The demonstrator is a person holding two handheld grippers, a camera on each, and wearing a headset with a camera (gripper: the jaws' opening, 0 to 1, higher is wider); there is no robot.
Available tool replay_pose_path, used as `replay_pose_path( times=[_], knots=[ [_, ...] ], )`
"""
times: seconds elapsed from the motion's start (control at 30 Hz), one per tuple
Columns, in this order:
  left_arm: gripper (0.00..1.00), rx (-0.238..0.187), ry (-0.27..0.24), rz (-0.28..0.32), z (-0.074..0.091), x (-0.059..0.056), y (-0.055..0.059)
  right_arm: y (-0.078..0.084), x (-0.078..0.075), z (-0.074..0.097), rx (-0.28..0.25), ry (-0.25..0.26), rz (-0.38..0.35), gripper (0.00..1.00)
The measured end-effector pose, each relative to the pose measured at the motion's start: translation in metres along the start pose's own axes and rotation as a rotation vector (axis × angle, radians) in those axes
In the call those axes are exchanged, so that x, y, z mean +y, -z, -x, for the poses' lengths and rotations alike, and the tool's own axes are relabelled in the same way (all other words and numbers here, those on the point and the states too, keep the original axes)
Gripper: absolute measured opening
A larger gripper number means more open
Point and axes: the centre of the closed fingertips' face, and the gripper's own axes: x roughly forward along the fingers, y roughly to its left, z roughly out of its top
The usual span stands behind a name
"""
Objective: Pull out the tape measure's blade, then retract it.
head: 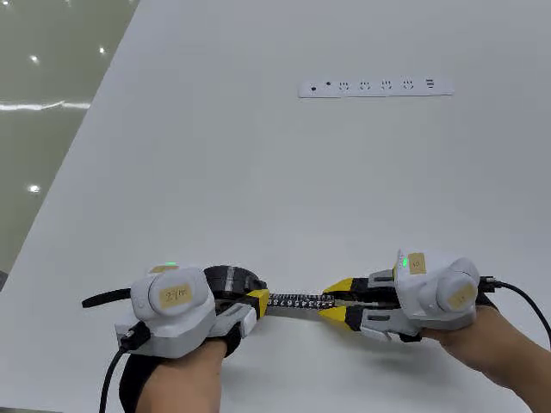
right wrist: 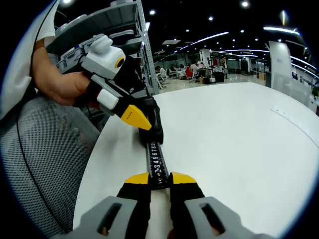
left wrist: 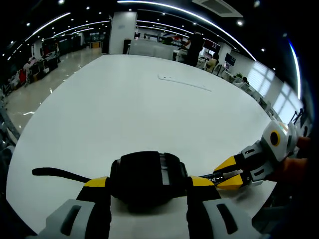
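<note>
A black tape measure case (head: pixel 231 280) sits near the table's front edge, held between the yellow-tipped jaws of my left gripper (head: pixel 250 303). In the left gripper view the case (left wrist: pixel 148 177) lies between both jaws, its black strap trailing left. A short length of black blade with white numbers (head: pixel 297 301) runs right from the case. My right gripper (head: pixel 337 302) is shut on the blade's end. In the right gripper view the blade (right wrist: pixel 156 167) leads from my right gripper (right wrist: pixel 160 183) up to the case (right wrist: pixel 153 122).
A white power strip (head: pixel 375 87) lies flat further back on the white table (head: pixel 258 172). The table's left edge drops to a shiny floor (head: pixel 43 103). A cable trails from each gripper toward the person.
</note>
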Motion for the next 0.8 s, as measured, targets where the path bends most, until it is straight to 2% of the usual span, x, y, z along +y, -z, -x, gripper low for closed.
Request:
replay_pose_path(
  times=[0.27, 0.37, 0.5, 0.6, 0.8],
  knots=[
    [0.6, -0.01, -0.031, 0.006, -0.0018, 0.0006, -0.001, -0.0013, 0.0019, 0.0001, -0.006, 0.004, 0.005, 0.12],
    [0.6, -0.011, -0.048, -0.017, -0.0023, -0.0004, -0.0011, -0.0012, 0.0017, 0.0002, -0.001, 0.007, 0.016, 0.12],
    [0.59, -0.004, -0.049, -0.006, -0.0017, 0.001, 0.0006, -0.0011, 0.0008, 0.0, 0.0, 0.01, 0.017, 0.12],
    [0.58, 0.013, -0.053, -0.036, -0.0022, 0.0001, 0.0038, -0.0016, 0.0013, -0.0006, -0.001, 0.007, 0.02, 0.12],
    [0.57, 0.012, -0.053, -0.029, -0.0014, 0.0011, 0.0036, -0.0017, 0.0012, -0.0006, -0.003, 0.01, 0.022, 0.12]
  ],
)
